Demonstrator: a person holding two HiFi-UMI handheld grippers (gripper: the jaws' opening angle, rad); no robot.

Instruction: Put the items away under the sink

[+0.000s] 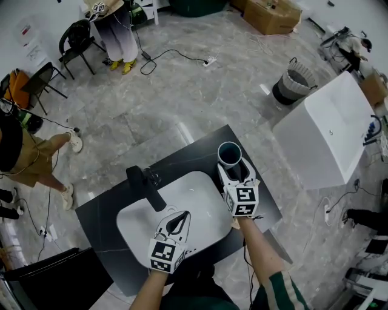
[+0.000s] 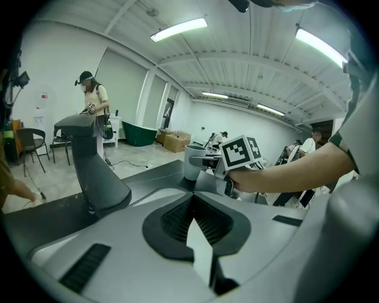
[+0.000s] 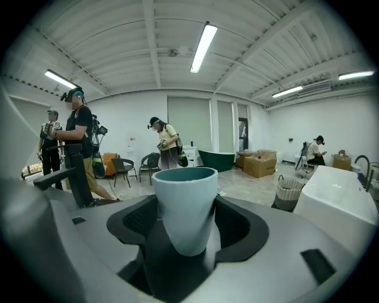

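Note:
A pale blue-green cup (image 1: pixel 230 154) stands at the back right corner of the black countertop (image 1: pixel 188 155), and my right gripper (image 1: pixel 234 168) is shut on it. The right gripper view shows the cup (image 3: pixel 185 207) upright, with the right gripper (image 3: pixel 186 222) closed on its lower half. My left gripper (image 1: pixel 180 218) hovers over the white sink basin (image 1: pixel 136 227), shut with nothing in it. In the left gripper view the tips of the left gripper (image 2: pixel 191 199) meet, and the cup (image 2: pixel 193 161) shows beyond them. A black faucet (image 1: pixel 145 187) stands at the basin's back left.
The counter stands free on a grey stone floor with cables. To the right are a white tub (image 1: pixel 330 130) and a lined basket bin (image 1: pixel 294 85). A cardboard box (image 1: pixel 273 13) lies far back. People stand at the left (image 1: pixel 36 157) and at the back (image 1: pixel 116 33), by folding chairs.

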